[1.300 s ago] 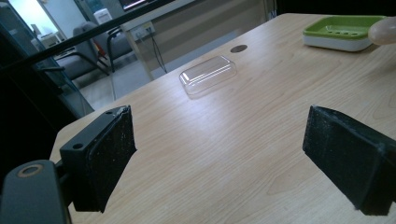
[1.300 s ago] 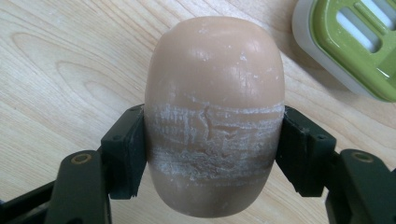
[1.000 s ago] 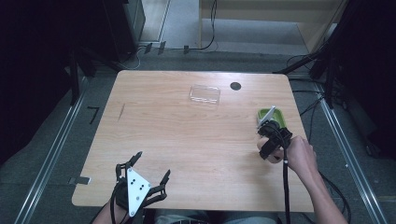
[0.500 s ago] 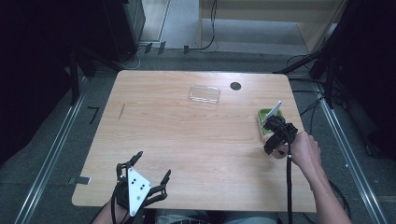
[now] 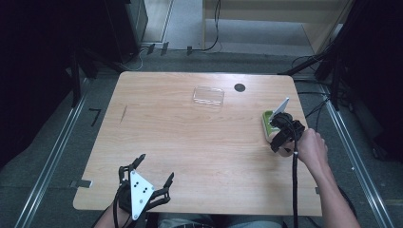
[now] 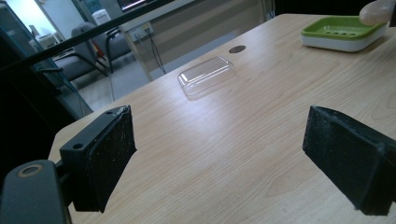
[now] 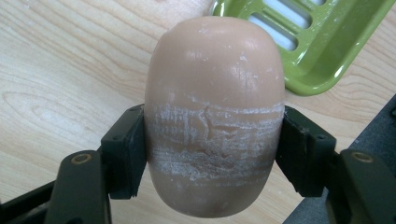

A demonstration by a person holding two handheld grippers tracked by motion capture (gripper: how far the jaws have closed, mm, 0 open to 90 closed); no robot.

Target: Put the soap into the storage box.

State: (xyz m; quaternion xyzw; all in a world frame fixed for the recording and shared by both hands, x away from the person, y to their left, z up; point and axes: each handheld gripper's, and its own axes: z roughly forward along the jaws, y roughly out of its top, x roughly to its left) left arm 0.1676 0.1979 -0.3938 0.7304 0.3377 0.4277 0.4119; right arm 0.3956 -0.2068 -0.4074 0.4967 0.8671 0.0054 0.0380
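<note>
Right gripper [image 7: 212,154] — jaws clamped on a held object — extends from the right hand [image 5: 311,147]; left gripper [image 5: 151,178] rests with jaws spread wide.

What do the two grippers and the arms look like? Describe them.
The left gripper is black, with two spread jaws faced in rough black pads and a grey three-cornered plate dotted with black on top. The right gripper is black too, trailing a black cable. Both forearms are bare, no sleeves visible.
</note>
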